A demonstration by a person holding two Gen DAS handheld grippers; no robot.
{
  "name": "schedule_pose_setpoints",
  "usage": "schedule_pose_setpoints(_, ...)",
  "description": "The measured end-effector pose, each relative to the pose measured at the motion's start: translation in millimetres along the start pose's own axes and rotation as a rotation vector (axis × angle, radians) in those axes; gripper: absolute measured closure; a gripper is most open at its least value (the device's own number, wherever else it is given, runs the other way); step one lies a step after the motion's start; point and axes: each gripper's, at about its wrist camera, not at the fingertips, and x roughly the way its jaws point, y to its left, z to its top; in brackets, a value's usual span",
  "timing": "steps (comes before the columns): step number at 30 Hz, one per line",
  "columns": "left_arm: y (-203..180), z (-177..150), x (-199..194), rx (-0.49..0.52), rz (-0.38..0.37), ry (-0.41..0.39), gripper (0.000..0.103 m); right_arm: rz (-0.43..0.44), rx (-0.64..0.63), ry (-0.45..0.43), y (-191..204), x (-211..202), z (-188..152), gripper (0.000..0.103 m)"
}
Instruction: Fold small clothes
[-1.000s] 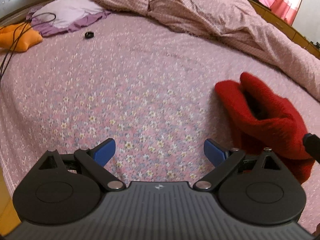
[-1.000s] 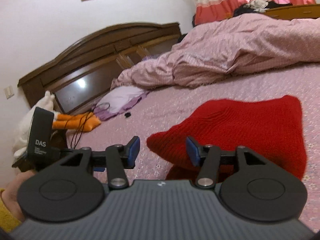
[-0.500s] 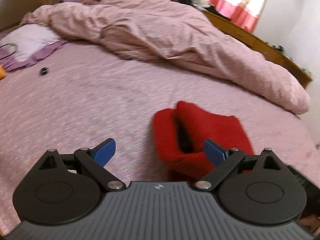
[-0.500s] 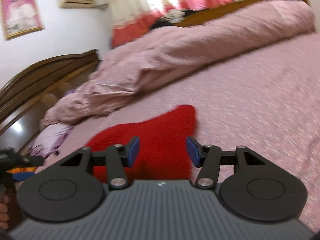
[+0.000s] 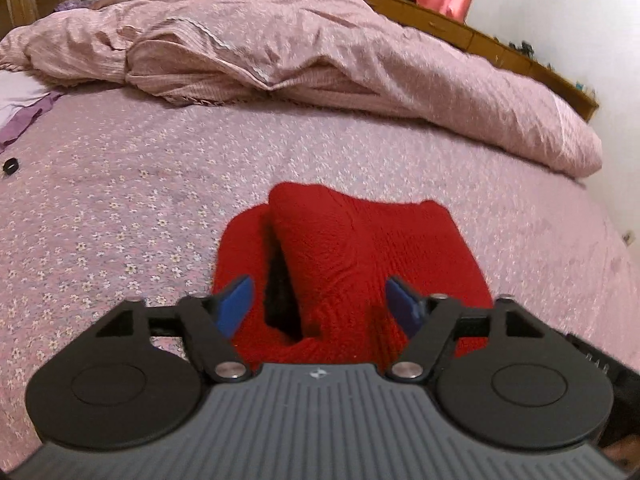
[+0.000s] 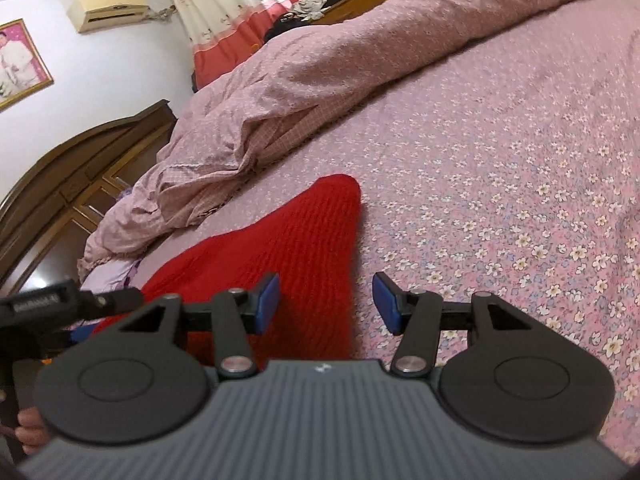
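A red knitted garment (image 5: 360, 248) lies loosely folded on the flowered bed sheet (image 5: 120, 220), its top layer gaping along a dark opening on the left. My left gripper (image 5: 319, 304) hovers over its near edge. Its jaws are closing, the folded knit lies between the blue pads, and they do not press it. In the right wrist view the garment (image 6: 280, 240) runs to a rounded corner. My right gripper (image 6: 327, 303) stands open at the garment's right edge, left pad over the knit, right pad over the sheet.
A crumpled pink duvet (image 5: 320, 40) fills the far side of the bed. A small black object (image 5: 10, 166) and purple cloth (image 5: 24, 120) lie far left. The wooden headboard (image 6: 60, 184) and curtains (image 6: 240, 8) are beyond. A person's fingers (image 6: 30, 428) show at the lower left.
The left gripper swung right until the red garment sits centred between its pads, and its jaws narrowed. The right gripper rolled and dropped toward the garment's right edge.
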Motion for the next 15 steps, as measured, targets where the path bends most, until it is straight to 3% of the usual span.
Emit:
schedule_pose_setpoints(5,2,-6,16,0.007,0.000,0.032,0.048,0.003,0.002,0.019,-5,17,4,0.048)
schedule_pose_setpoints(7,5,-8,14,0.006,-0.002,0.017,0.059,0.015,0.018,0.026,-7,25,7,0.048)
schedule_pose_setpoints(9,9,-8,11,-0.003,-0.012,0.010,0.068,0.061,0.047,0.042,-6,32,11,0.049)
schedule_pose_setpoints(11,18,-10,5,-0.011,-0.002,0.019,0.071,0.169,0.053,0.067,2,34,15,0.052)
schedule_pose_setpoints(15,42,-22,0,-0.006,0.062,0.041,0.074,0.241,-0.125,0.051,49,32,10,0.064)
